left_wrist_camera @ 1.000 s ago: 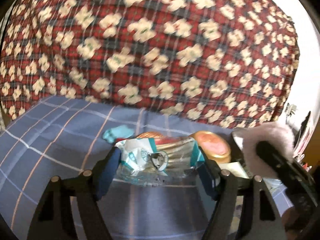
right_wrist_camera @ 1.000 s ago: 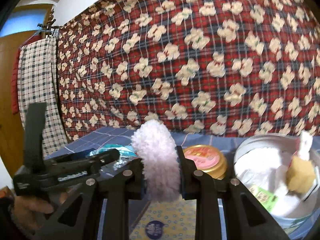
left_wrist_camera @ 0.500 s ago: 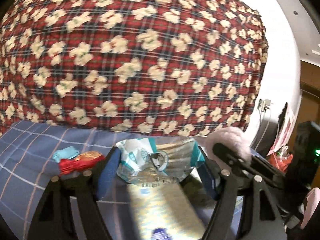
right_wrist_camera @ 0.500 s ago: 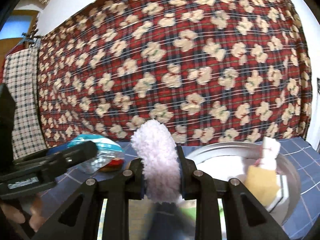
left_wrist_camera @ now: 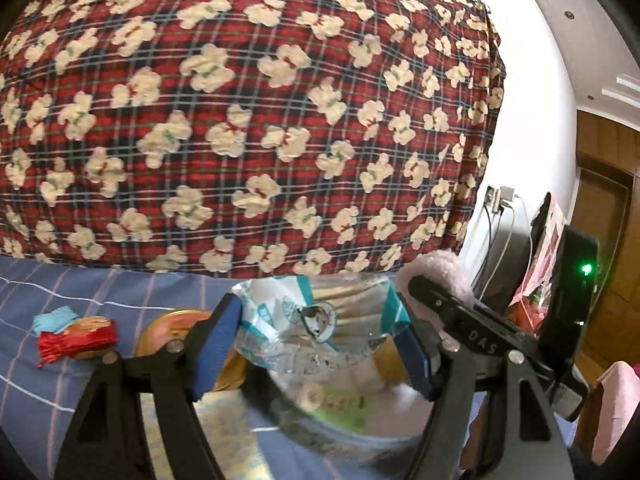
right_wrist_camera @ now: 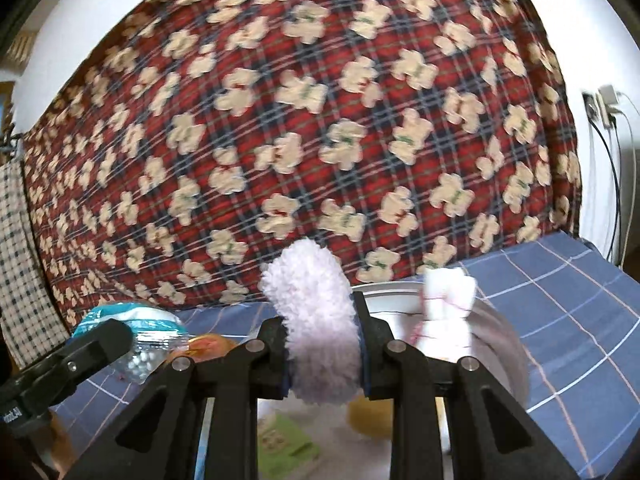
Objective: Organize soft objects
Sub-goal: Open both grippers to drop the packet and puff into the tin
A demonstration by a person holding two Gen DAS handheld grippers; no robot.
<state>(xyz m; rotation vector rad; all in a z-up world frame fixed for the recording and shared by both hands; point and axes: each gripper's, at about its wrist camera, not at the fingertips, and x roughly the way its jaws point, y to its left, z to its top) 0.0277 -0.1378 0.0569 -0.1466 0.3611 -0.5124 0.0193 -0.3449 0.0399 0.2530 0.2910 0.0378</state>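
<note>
**Carrying two soft things to the bowl**

Hovering over the bowl [right_wrist_camera: 496, 344], both grippers look loaded and ready to drop. The left gripper [left_wrist_camera: 320, 332] is clamped on a crinkly plastic packet [left_wrist_camera: 316, 320], teal and clear, held just above the bowl's near rim in the left view. The right gripper [right_wrist_camera: 322, 344] is squeezed tight on a pale fluffy pad [right_wrist_camera: 316, 320], its jaws pressed into the pile, and it hangs over the bowl's front edge.

I'd judge this to be the delivery step: each item has reached the container and only needs letting go. The next move calls for lowering a little so nothing bounces out, then opening the jaws one at a time, since the two tools sit close together and could knock each other. The packet is slippery and light, so it may cling to a finger; the pad should fall cleanly.

Counting what shows:
- one bowl, on the blue checked sheet [right_wrist_camera: 568, 300]
- one white cloth bundle [right_wrist_camera: 446, 308] inside it, one yellowish lump and one green label, both blurred
- one gold tin [left_wrist_camera: 176, 330] beside the bowl
- one red wrapper [left_wrist_camera: 80, 340], with one teal scrap [left_wrist_camera: 54, 318] touching it
- one big bear-print quilt [left_wrist_camera: 248, 120] behind everything
</note>
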